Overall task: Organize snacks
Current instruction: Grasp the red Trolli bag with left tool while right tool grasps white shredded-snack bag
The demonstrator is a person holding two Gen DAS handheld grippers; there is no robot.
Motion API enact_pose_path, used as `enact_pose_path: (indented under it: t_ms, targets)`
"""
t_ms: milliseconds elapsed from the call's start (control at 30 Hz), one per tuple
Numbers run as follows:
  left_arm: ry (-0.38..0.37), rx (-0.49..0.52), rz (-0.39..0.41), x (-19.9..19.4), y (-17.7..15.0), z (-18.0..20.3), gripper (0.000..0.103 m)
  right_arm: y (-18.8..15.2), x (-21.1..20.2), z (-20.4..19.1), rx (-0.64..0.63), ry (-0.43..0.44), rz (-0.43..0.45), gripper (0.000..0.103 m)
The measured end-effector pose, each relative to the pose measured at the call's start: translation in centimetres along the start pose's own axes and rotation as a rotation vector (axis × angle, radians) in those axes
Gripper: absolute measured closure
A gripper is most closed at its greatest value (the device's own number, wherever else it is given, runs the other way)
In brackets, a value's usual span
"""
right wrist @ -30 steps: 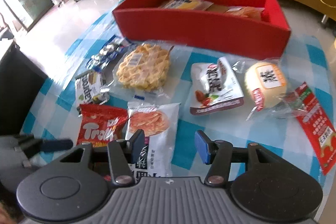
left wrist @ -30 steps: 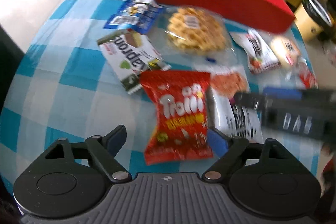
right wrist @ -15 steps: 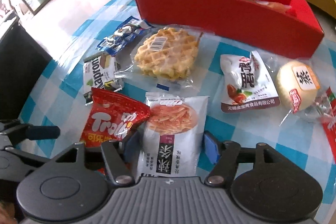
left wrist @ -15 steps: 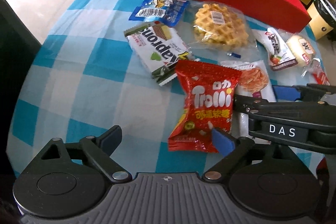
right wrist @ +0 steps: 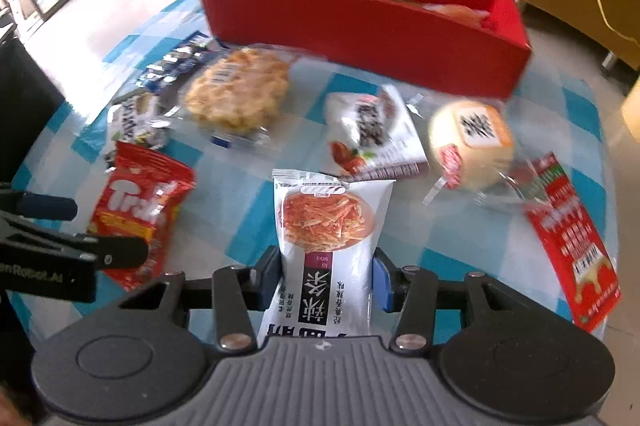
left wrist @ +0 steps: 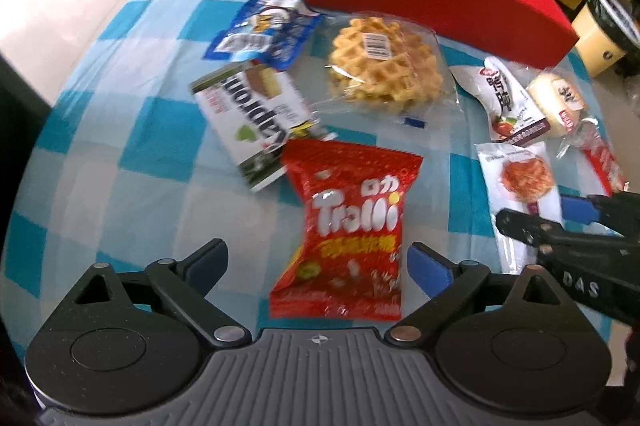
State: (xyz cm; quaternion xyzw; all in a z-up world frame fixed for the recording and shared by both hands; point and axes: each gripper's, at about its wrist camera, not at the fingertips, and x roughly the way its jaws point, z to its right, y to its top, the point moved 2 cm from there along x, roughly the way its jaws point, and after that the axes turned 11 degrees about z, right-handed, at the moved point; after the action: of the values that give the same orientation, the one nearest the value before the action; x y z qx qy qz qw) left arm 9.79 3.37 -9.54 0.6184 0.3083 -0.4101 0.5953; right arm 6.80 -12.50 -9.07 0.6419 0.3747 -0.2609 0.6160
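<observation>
Left hand-held gripper (left wrist: 316,258): released, fingers spread wide either side of the lower half of the red Trolli bag (left wrist: 352,222) — half a second ago the bag lay off toward its right finger; now it is centred in the gap. Not yet touching it, as far as I can tell.
Trolli bag: flat on the checked bench (left wrist: 120,130), upper corner just beside the green-and-white wafer pack (left wrist: 256,118).
Right hand-held gripper (right wrist: 326,276): clenched on the white spicy-strip pouch (right wrist: 328,234); a second ago its fingers stood apart with nothing between them. Pads press both edges of the pouch.
Meaning: one snack secured, a second lined up — both likely bound for the red box (right wrist: 360,22).
Red box: at the far side of the bench, already holding a few packets.
In the way, left to right: blue packet (left wrist: 264,30), wrapped waffle (left wrist: 384,62), white jujube pouch (right wrist: 372,130), round bun (right wrist: 472,142), red sachet (right wrist: 568,234) lie between grippers and box. A lift over them seems needed.
</observation>
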Motion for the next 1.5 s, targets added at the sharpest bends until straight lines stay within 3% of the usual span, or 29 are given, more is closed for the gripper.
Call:
enact_pose_path:
  t_ms: [133, 333, 600, 767, 867, 967, 1067, 1100, 1200, 1300, 1367, 1500]
  targets:
    - [0.061, 0.043, -0.003, 1.2, -0.1, 0.8, 0.008, -0.2, -0.1, 0.6, 0.017, 0.007, -0.003, 0.058]
    - [0.065, 0.053, 0.014, 0.6, -0.5, 0.9, 0.012, -0.5, 0.1, 0.3, 0.002, 0.005, 0.008, 0.055]
    - [0.086, 0.055, 0.020, 0.8, -0.8, 0.6, 0.000, -0.9, 0.3, -0.7, -0.044, -0.011, 0.023, 0.045]
    - [0.073, 0.060, 0.036, 0.8, -1.1, 0.2, 0.000, -1.5, 0.0, -0.6, -0.059, 0.016, 0.053, 0.041]
    - [0.072, 0.063, 0.041, 0.8, -1.1, 0.2, 0.000, -1.5, -0.1, -0.4, -0.061, 0.055, 0.050, 0.032]
    - [0.071, 0.067, 0.049, 0.7, -1.3, 0.3, 0.000, -1.6, 0.2, 0.4, 0.015, 0.117, 0.020, 0.001]
    - [0.066, 0.066, 0.050, 0.7, -1.2, 0.2, 0.000, -1.7, 0.2, 0.2, 0.005, 0.100, 0.015, 0.001]
    - [0.067, 0.068, 0.050, 0.7, -1.2, 0.2, 0.000, -1.7, 0.1, 0.2, 0.010, 0.084, 0.016, 0.005]
    - [0.064, 0.082, 0.047, 0.6, -1.3, 0.6, 0.000, -1.6, -0.2, -0.4, -0.063, -0.011, 0.029, 0.031]
    - [0.068, 0.105, 0.048, 0.6, -1.3, 1.1, 0.000, -1.6, -0.4, -0.6, -0.090, -0.005, 0.043, 0.042]
    - [0.062, 0.102, 0.049, 0.4, -1.3, 1.2, 0.004, -1.4, -0.7, -0.6, -0.094, -0.008, 0.058, 0.057]
    - [0.037, 0.138, 0.065, -0.4, -1.3, 2.1, 0.021, -1.2, -0.8, 0.0, -0.049, 0.020, 0.059, 0.062]
